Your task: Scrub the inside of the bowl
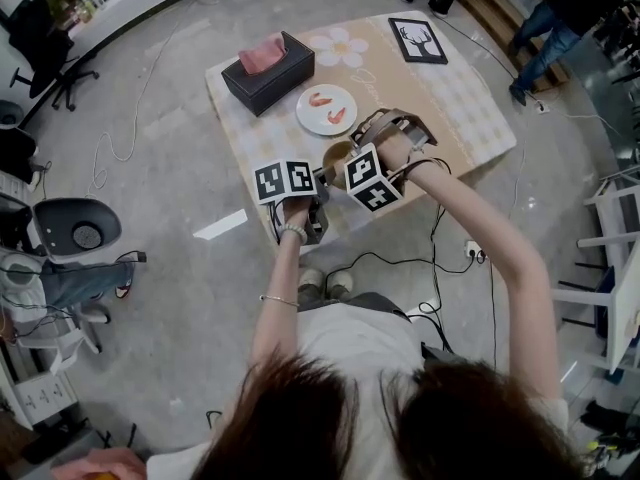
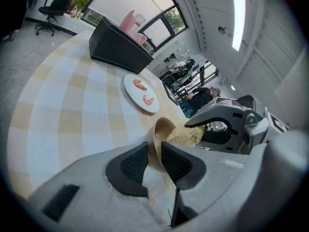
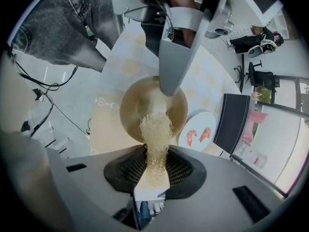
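the bowl stands on the checked table, near the table's lower edge in the head view. the left gripper pinches the bowl's rim, one pad inside the wall and one outside, and holds it steady. the right gripper is pressed together on a pale mesh scrubber, whose long axis runs along the jaws, straight toward the bowl. in the right gripper view the hollow lies just above the scrubber's free end, at mid frame. i cannot tell if it touches. i judge the stroke should go up the frame and stop short of the left jaw at the far rim.
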### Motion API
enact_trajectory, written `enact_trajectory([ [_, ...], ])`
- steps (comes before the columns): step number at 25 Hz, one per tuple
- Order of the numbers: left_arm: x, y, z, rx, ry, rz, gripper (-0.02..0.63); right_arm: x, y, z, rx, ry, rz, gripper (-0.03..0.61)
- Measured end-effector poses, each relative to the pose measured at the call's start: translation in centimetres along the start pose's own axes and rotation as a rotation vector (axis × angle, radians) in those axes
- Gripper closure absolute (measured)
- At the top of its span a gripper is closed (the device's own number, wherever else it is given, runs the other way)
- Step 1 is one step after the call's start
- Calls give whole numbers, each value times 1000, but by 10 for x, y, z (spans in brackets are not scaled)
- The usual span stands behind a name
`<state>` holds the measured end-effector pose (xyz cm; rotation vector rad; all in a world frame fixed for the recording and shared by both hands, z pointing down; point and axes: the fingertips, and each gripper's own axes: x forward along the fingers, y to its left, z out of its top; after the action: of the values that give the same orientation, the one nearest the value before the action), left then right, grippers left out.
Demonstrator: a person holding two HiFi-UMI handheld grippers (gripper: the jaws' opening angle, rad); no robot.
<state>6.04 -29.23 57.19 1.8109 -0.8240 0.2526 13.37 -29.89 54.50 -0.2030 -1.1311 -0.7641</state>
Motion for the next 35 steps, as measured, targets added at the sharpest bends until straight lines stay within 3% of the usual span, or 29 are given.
enact_trajectory([
  [23, 1, 0, -1, 61, 1, -1, 518, -10, 17, 27, 10, -30, 10, 483],
  [35, -2, -7, 2, 125, -29, -68, 486, -7, 14, 24, 162, -93, -12, 483],
])
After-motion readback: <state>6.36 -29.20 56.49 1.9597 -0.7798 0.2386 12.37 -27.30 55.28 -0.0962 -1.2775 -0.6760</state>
